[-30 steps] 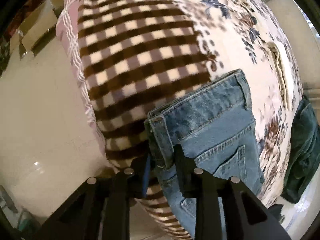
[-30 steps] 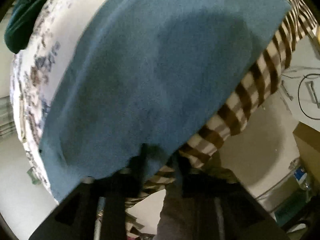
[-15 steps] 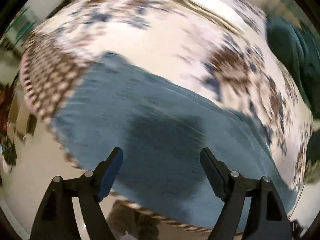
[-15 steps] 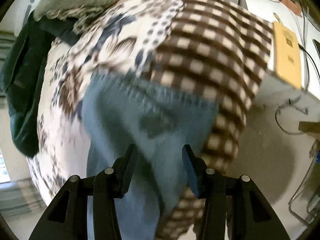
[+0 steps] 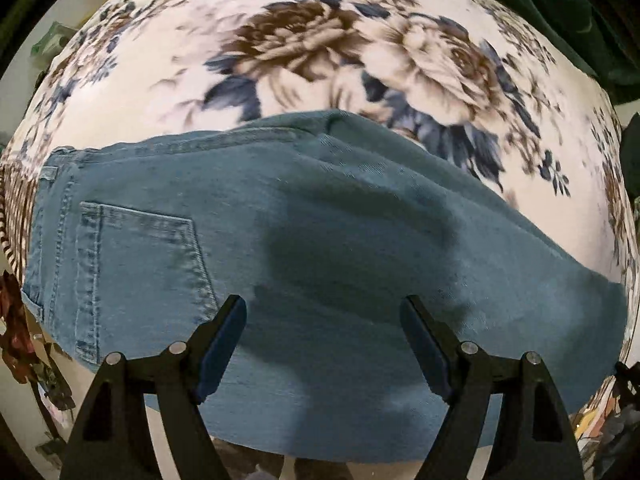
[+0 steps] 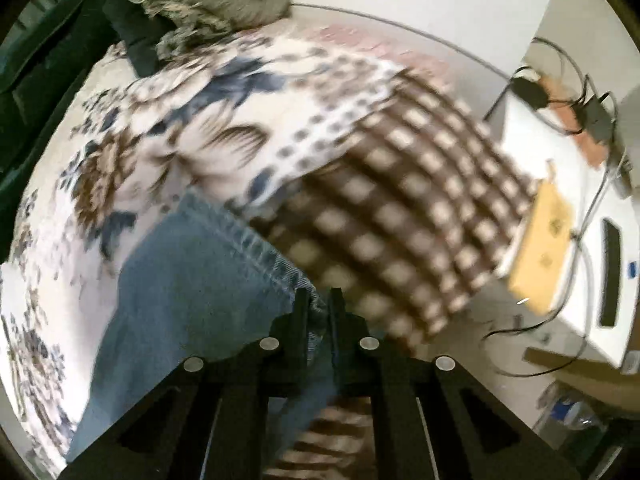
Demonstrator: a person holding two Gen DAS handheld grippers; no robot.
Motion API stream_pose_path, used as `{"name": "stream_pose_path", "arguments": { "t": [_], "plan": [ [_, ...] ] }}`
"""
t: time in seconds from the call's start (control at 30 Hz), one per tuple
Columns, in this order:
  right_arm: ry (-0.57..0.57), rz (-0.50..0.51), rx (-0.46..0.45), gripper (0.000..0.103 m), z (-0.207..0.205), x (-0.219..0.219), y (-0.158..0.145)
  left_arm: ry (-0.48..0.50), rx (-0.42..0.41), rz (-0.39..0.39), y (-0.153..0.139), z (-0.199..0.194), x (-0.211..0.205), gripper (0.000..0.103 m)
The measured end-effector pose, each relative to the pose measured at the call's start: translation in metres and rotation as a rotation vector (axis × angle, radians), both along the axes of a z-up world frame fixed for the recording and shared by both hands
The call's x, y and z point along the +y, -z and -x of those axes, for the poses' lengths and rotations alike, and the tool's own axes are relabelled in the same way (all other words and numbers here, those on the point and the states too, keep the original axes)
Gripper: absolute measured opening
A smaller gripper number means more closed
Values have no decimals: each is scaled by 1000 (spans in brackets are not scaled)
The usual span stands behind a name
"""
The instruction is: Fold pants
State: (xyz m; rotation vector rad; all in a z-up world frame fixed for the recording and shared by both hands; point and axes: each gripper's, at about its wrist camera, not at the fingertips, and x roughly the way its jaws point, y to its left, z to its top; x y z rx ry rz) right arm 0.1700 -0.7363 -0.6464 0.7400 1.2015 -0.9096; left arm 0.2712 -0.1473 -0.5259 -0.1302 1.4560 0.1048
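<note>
Your left gripper (image 5: 324, 316) hangs over the jeans (image 5: 320, 240), pointing down at them, with its jaws spread wide and nothing between them; the denim lies flat below, clear of both fingers (image 5: 224, 336). The jeans lie folded lengthwise on the bed, across a floral blanket (image 5: 320, 52), with the back pocket (image 5: 136, 264) showing at the left of the left wrist view and the leg running off to the right. Along the far left edge of that view a brown checked blanket (image 5: 12, 208) peeks out from under the waistband end. Your right gripper (image 6: 318, 300) is at the hem of the jeans (image 6: 188, 280), and its jaws are closing: they stand nearly together with the stitched edge of the denim pinched between them. In the right wrist view the checked blanket (image 6: 420, 208) lies just beyond the hem, the floral blanket (image 6: 180, 128) spreads to the left, and a yellow envelope (image 6: 544, 240) rests on a white unit (image 6: 600, 260) beside the bed, with cables (image 6: 560, 92) trailing over it; the picture is blurred
</note>
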Motion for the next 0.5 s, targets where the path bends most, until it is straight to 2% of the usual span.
{"name": "stream_pose_path", "arguments": {
  "t": [0.03, 0.13, 0.2, 0.23, 0.27, 0.3, 0.33, 0.37, 0.43, 0.5],
  "plan": [
    [-3, -13, 13, 10, 7, -9, -1, 2, 7, 2, 2, 0, -1, 78],
    [-38, -138, 59, 10, 17, -31, 18, -1, 29, 19, 11, -1, -3, 78],
    [-72, -190, 99, 19, 12, -35, 29, 0, 43, 26, 16, -2, -4, 78],
    [-73, -206, 102, 29, 9, -37, 31, 7, 47, 31, 18, -2, -5, 78],
    [-64, -219, 85, 46, 8, -37, 31, 14, 51, 31, 20, -2, -7, 78],
    [-47, -229, 46, 55, 11, -38, 28, 26, 52, 25, 23, -2, -9, 78],
    [-21, -236, -13, 69, 16, -37, 24, 35, 53, 28, 26, -3, -10, 78],
    [4, -251, -77, 76, 24, -35, 22, 44, 51, 26, 28, -3, -11, 78],
    [37, -289, -143, 77, 39, -30, 23, 67, 56, 9, 38, -4, -14, 78],
    [62, -324, -149, 77, 50, -22, 36, 72, 65, 0, 51, -6, -16, 78]
  ]
}}
